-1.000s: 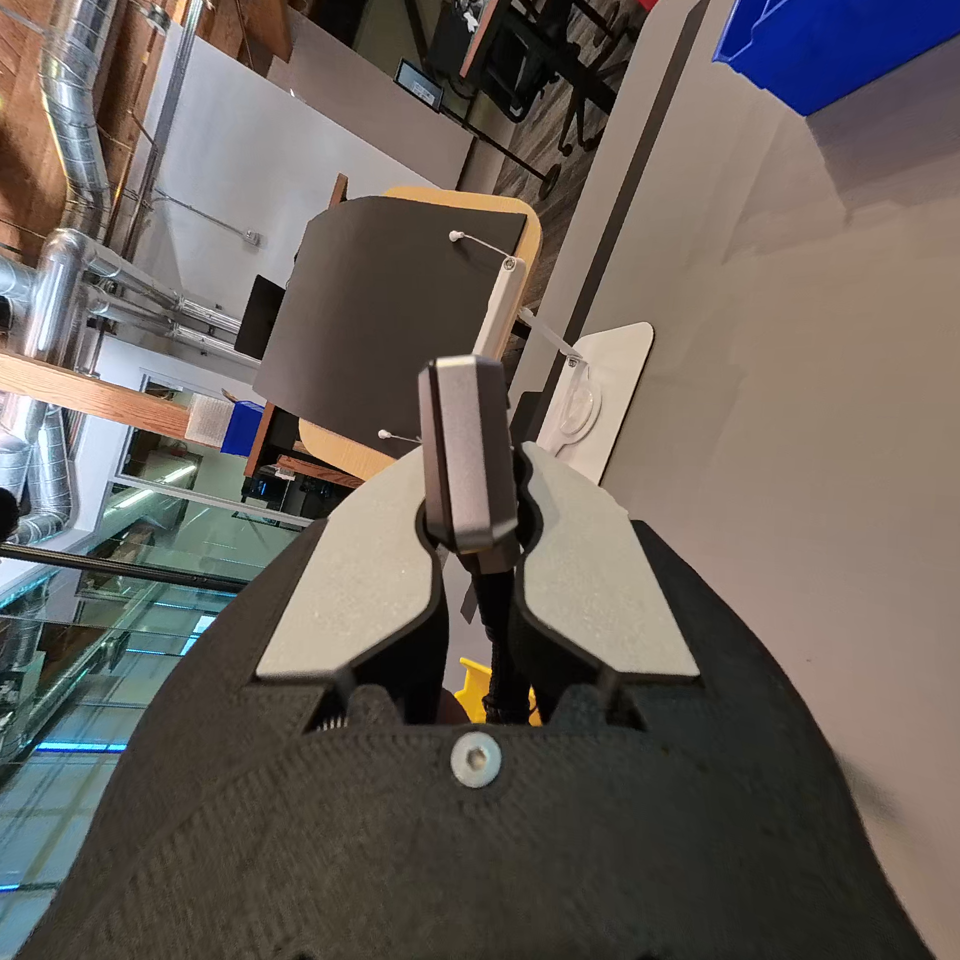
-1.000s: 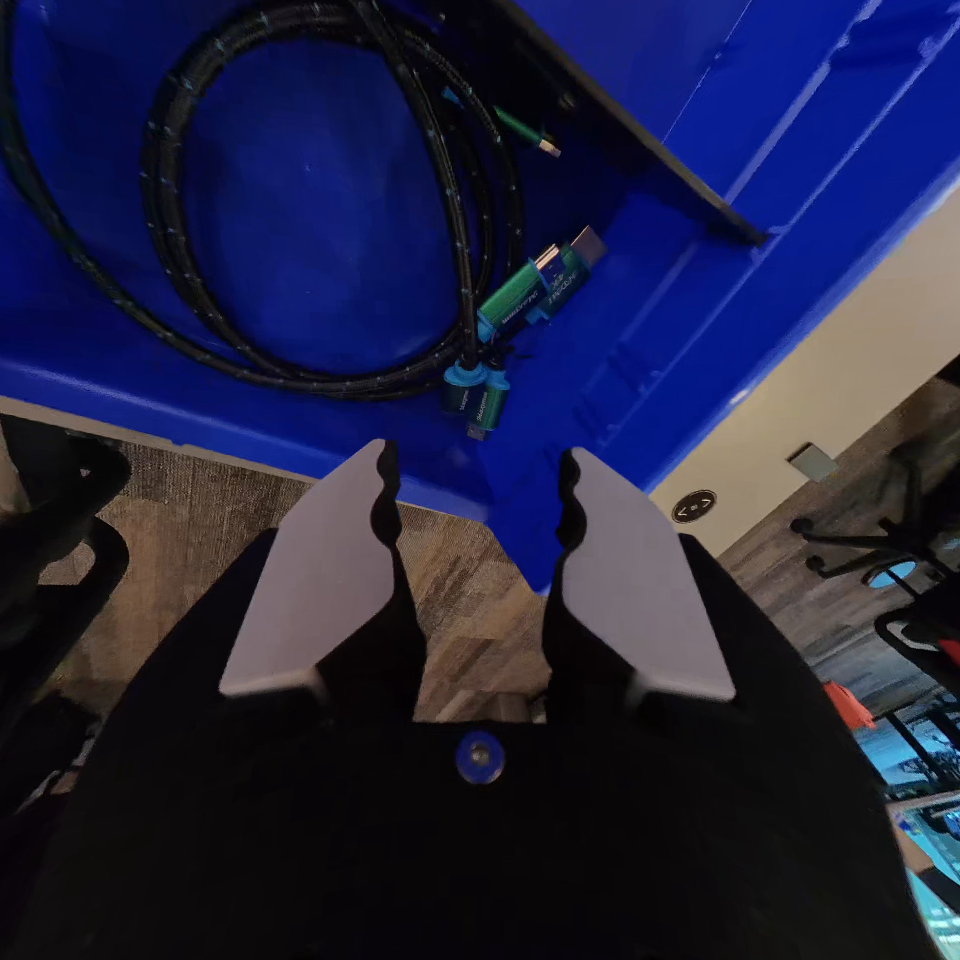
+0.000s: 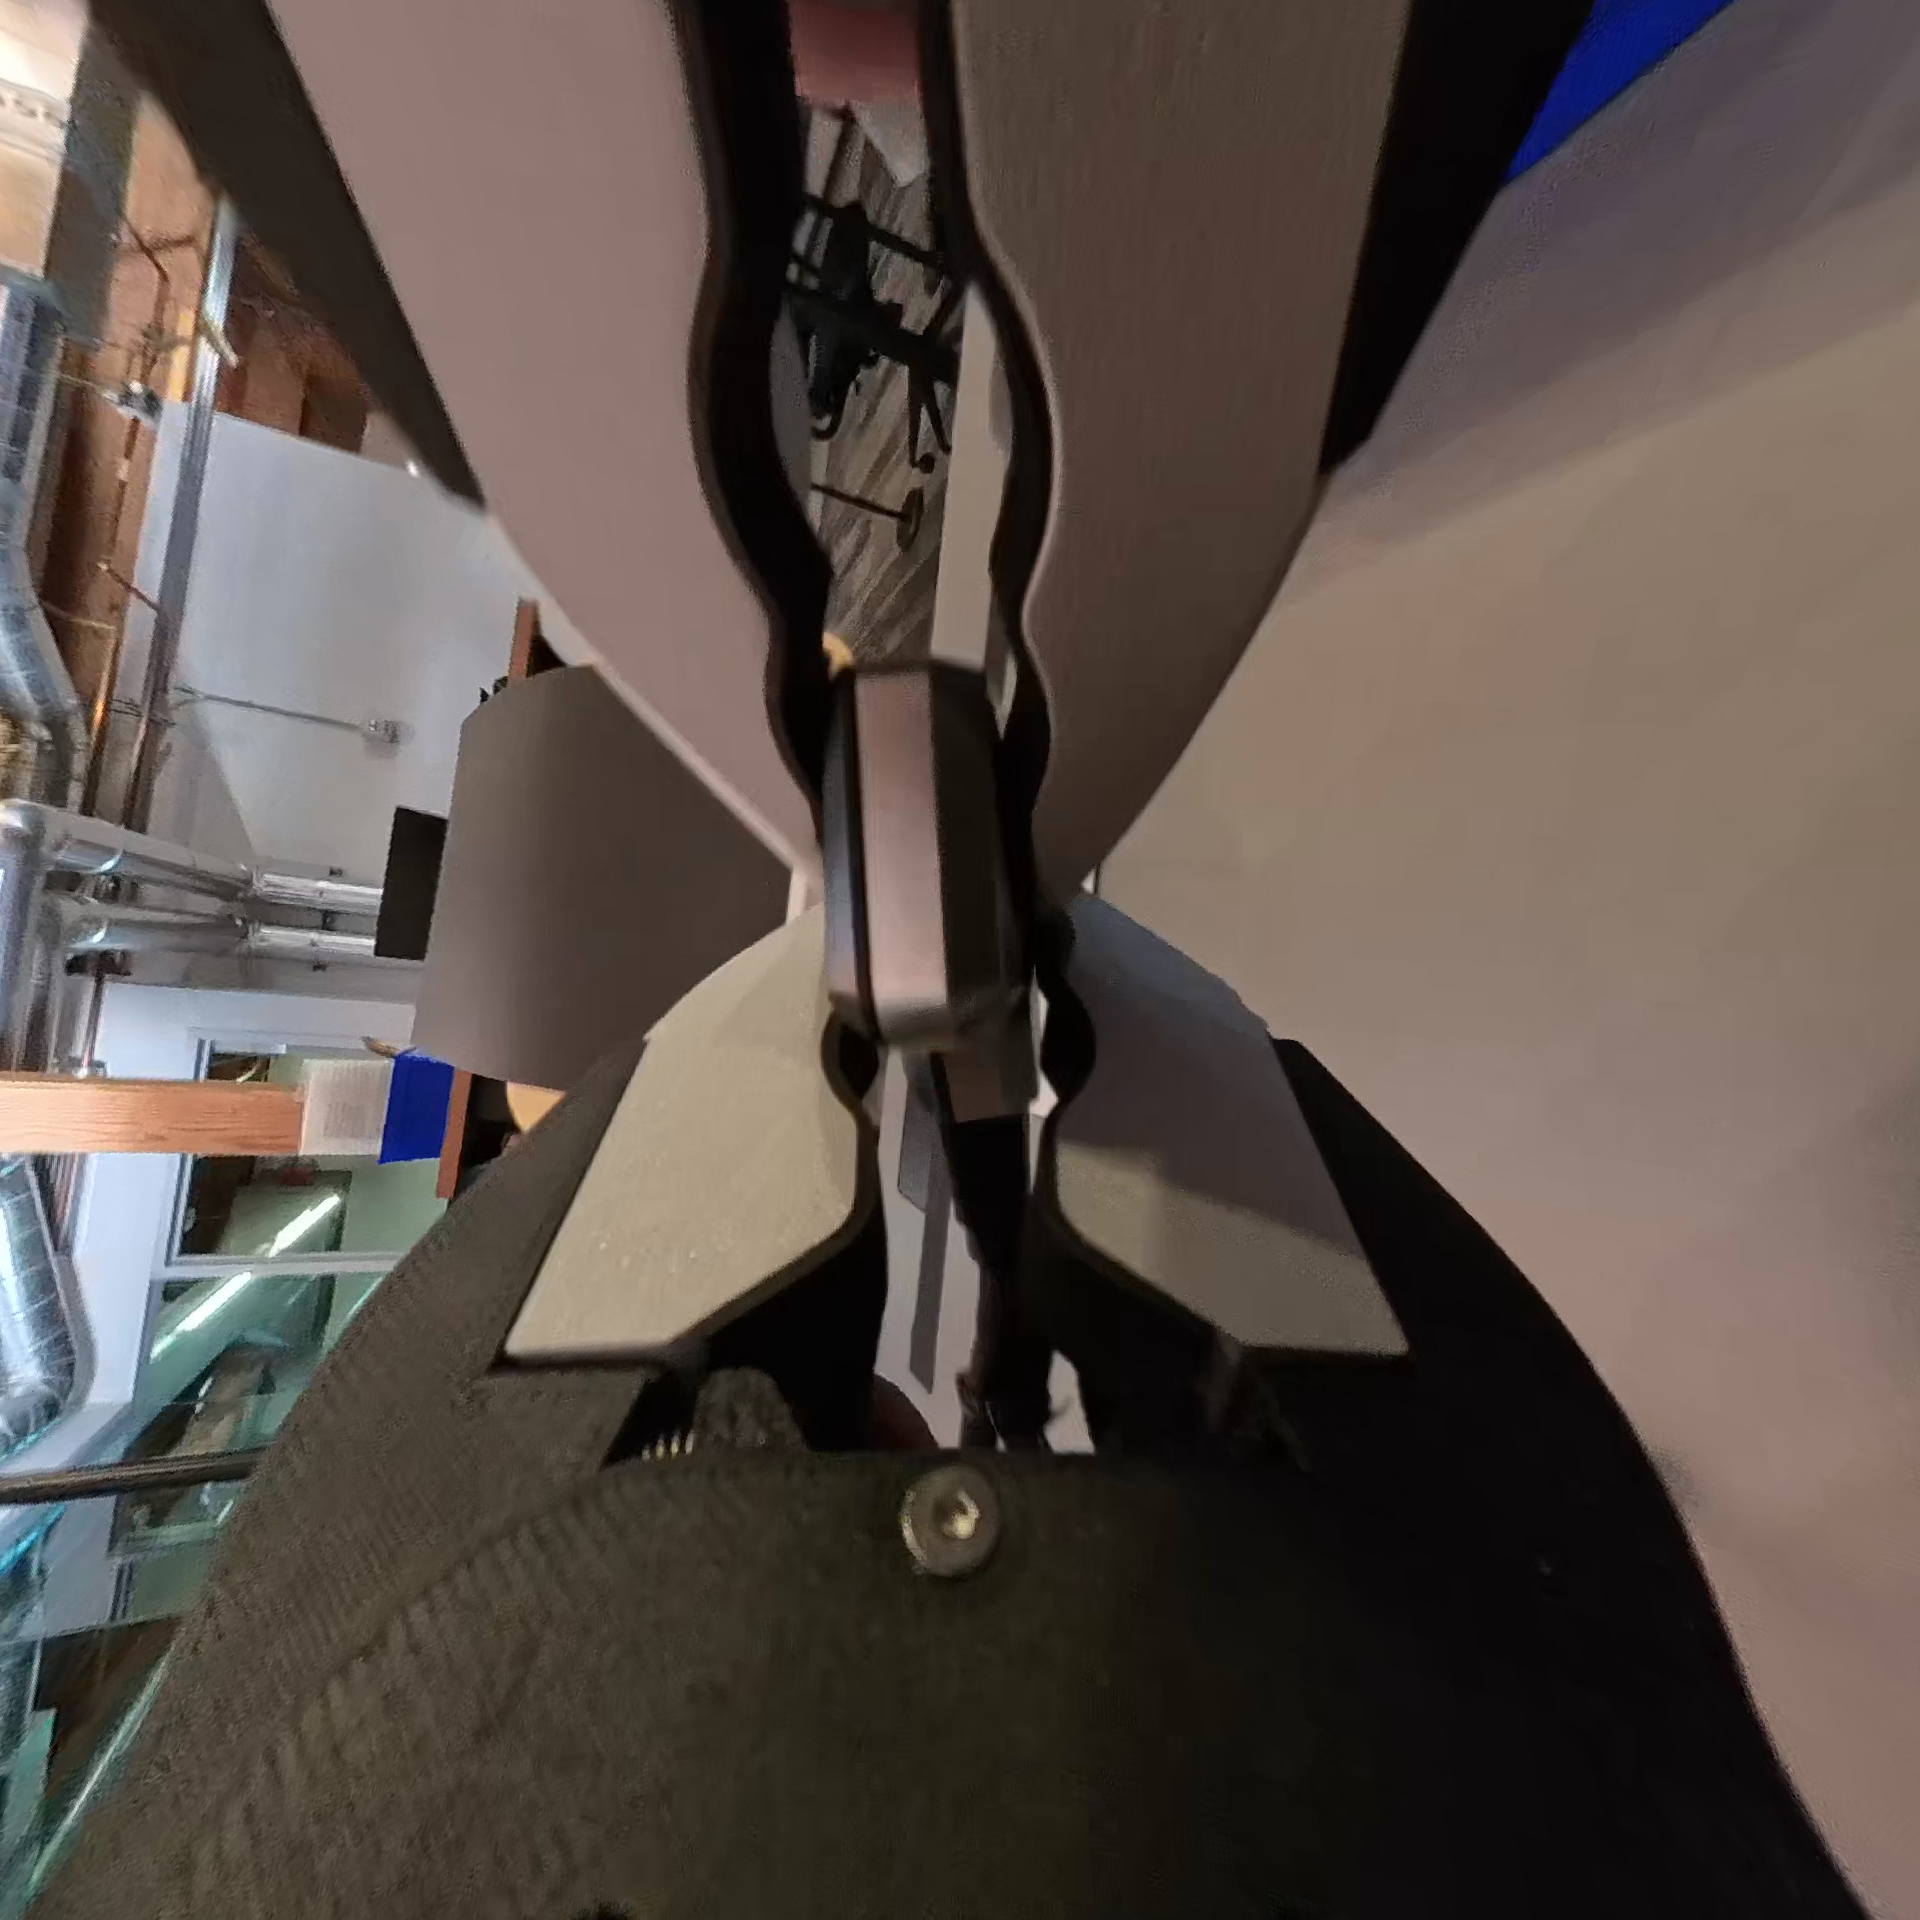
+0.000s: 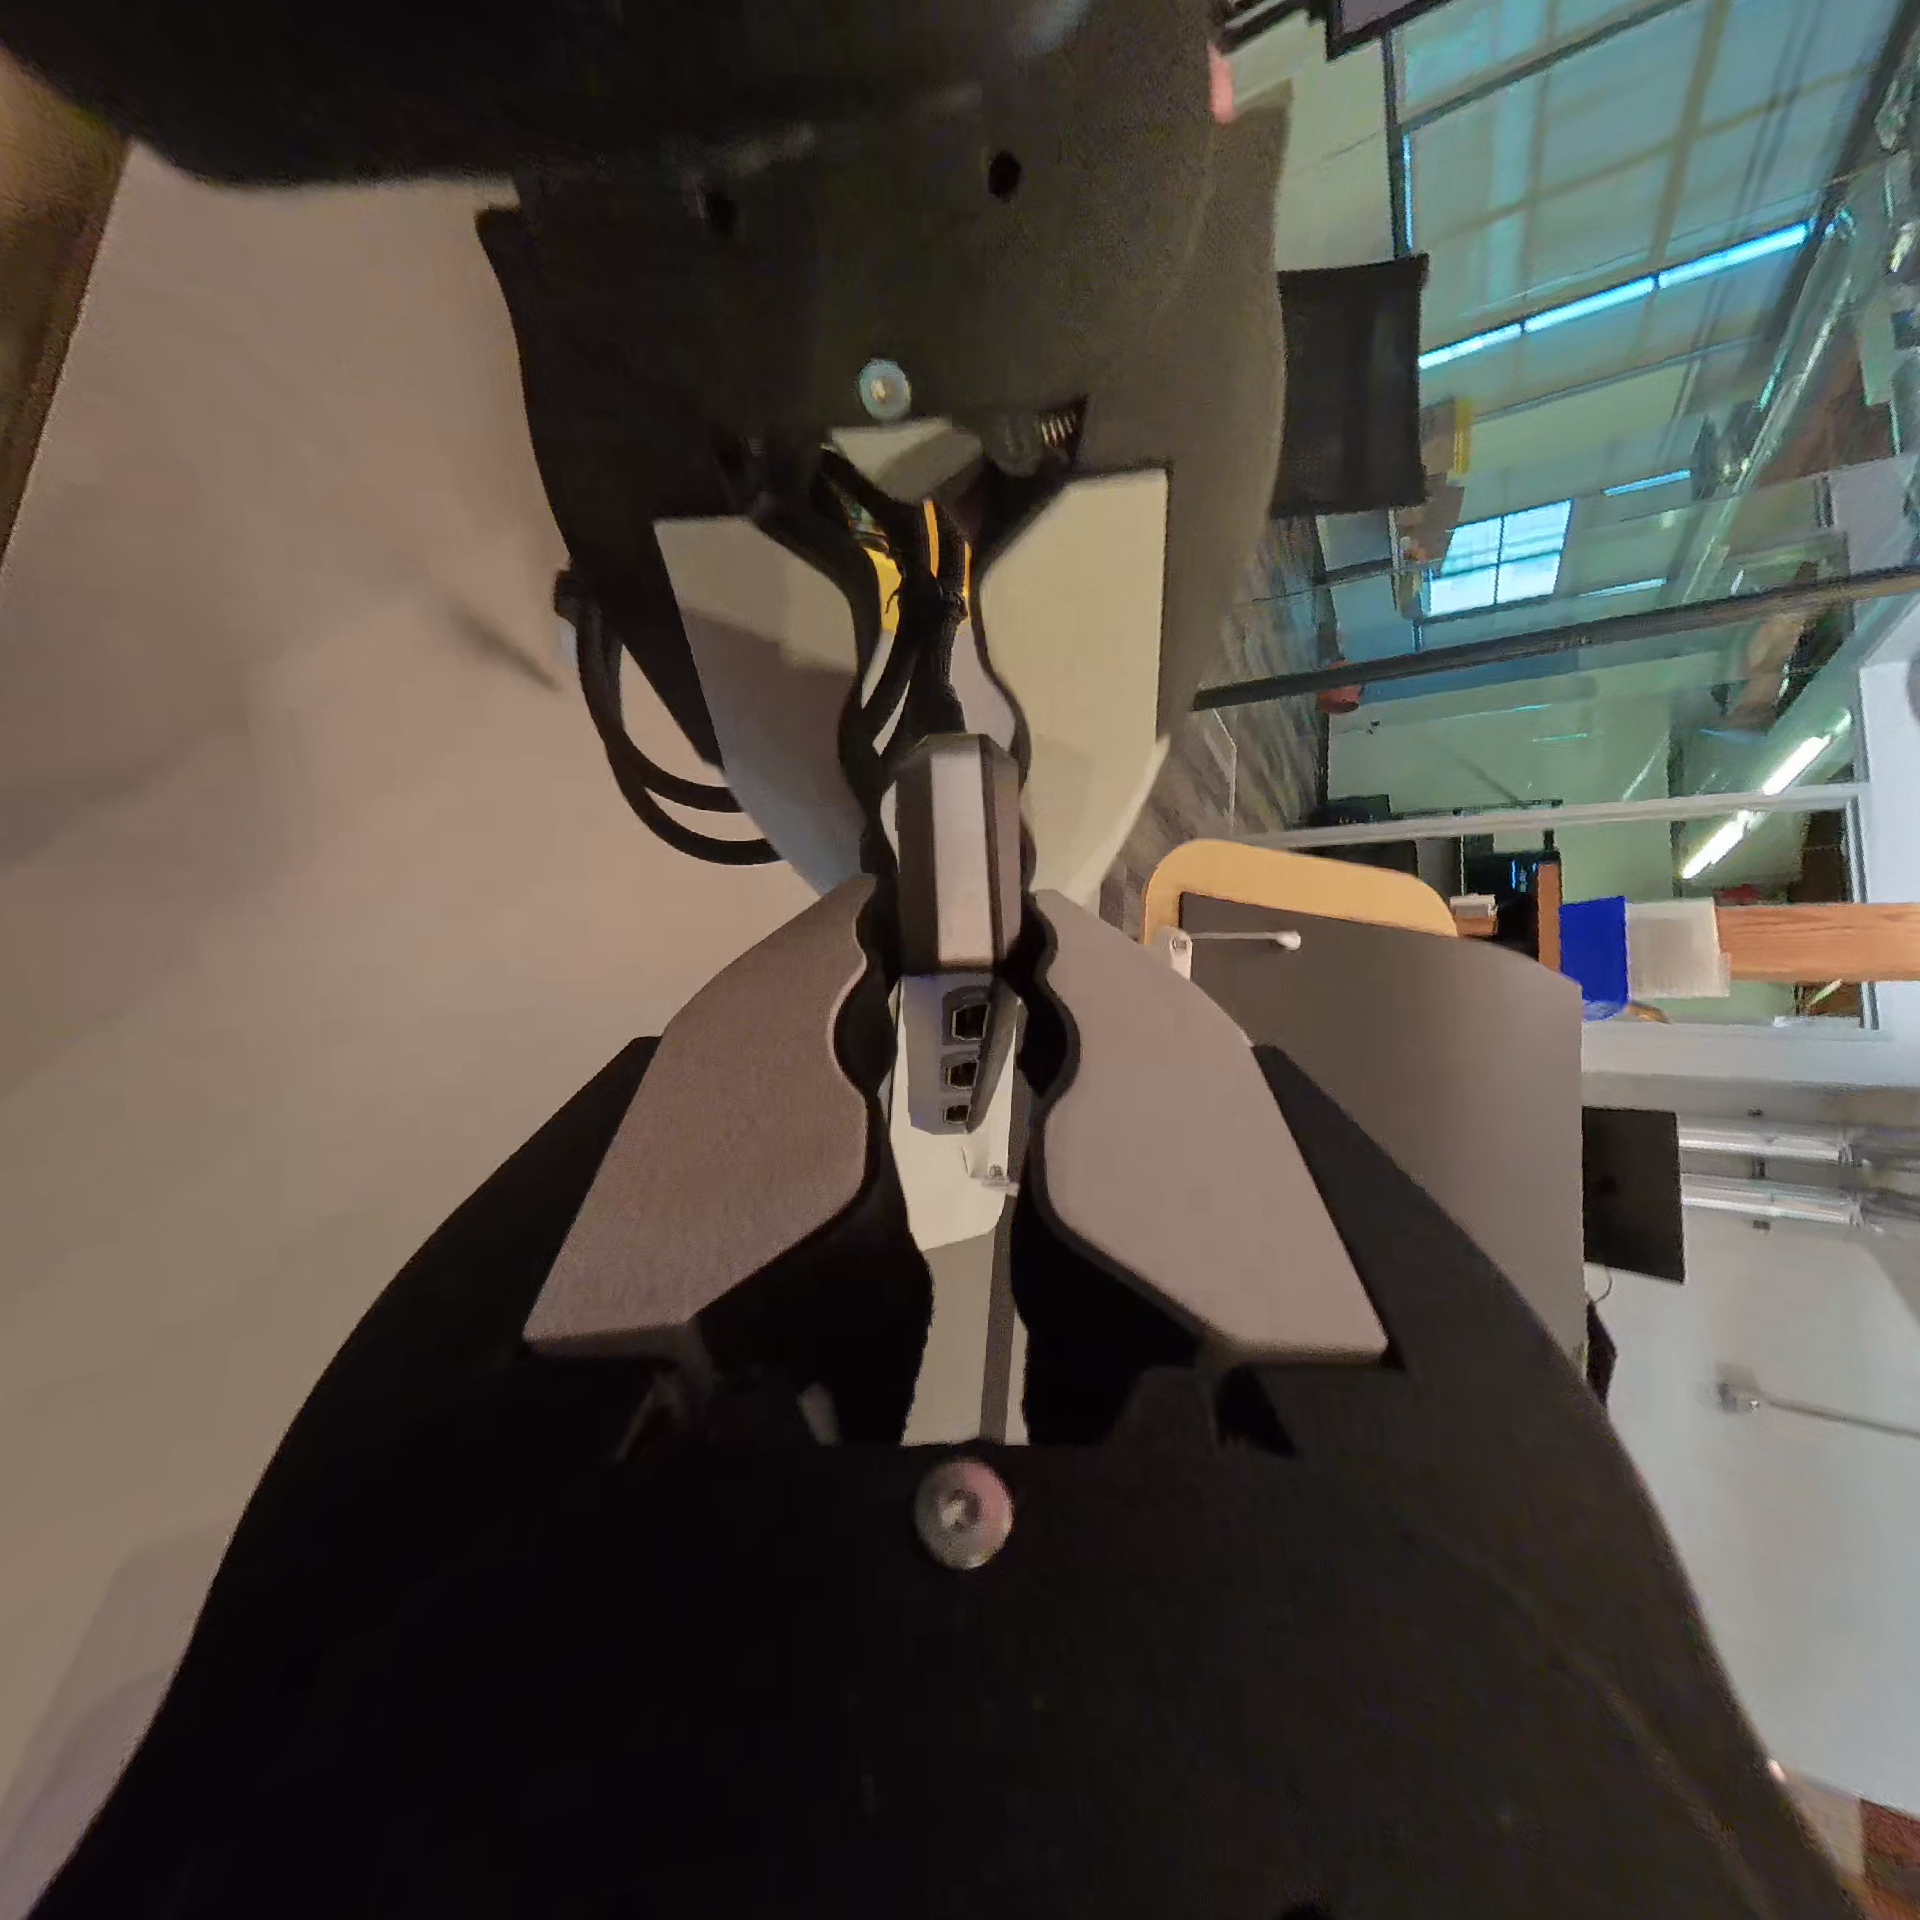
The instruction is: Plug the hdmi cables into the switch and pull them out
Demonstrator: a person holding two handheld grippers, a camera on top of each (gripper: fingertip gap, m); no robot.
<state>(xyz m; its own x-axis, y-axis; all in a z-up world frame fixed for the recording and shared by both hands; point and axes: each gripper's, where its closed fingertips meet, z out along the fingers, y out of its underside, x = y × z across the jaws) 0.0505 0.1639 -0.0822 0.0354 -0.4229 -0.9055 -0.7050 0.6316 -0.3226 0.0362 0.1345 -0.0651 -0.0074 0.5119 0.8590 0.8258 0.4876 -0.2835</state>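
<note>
This looks like an open-plan office or lab in a converted industrial building. Left of the left claw run bare silver metal ducts (image 3: 42,644) against brick. Beyond the claw tips, dark wheeled office chairs (image 3: 873,301) stand on grey carpet. Right of the right claw, glass partition walls (image 4: 1621,260) enclose rooms.

Your tabletop (image 3: 1558,935) fills the right side of the left wrist view, pale beige; a blue bin (image 3: 1590,94) sits on it at upper right.
</note>
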